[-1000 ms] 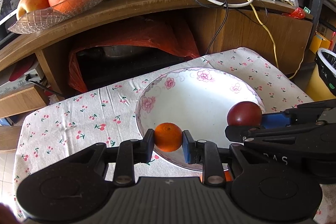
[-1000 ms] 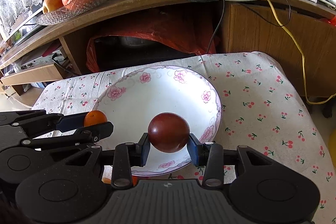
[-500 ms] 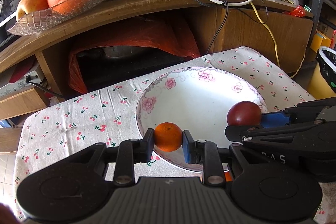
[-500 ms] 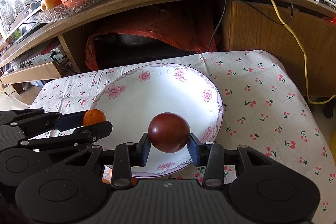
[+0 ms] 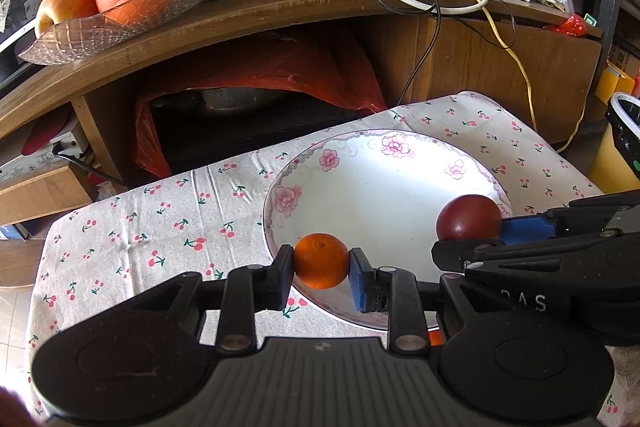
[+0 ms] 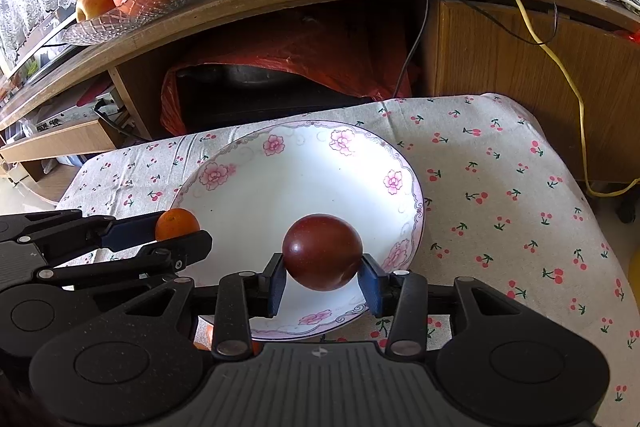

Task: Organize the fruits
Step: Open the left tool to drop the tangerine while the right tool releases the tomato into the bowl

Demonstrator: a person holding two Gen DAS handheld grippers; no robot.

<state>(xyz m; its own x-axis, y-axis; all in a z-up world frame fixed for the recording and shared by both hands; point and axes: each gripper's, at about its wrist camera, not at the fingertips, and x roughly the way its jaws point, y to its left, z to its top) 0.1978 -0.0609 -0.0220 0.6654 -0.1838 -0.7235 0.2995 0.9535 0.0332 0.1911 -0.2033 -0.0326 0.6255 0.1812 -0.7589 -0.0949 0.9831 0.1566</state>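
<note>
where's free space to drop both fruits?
The plate is bare across its whole white middle and far side. Cherry cloth right of it is open too. Crowded: the near rim, where the left gripper holds the orange and the right gripper the dark red fruit.

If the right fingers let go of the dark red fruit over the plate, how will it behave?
The dark red fruit is round and glossy, so it would probably roll. The plate dishes inward, likely keeping it inside. Its skin looks smooth, perhaps slippery.
</note>
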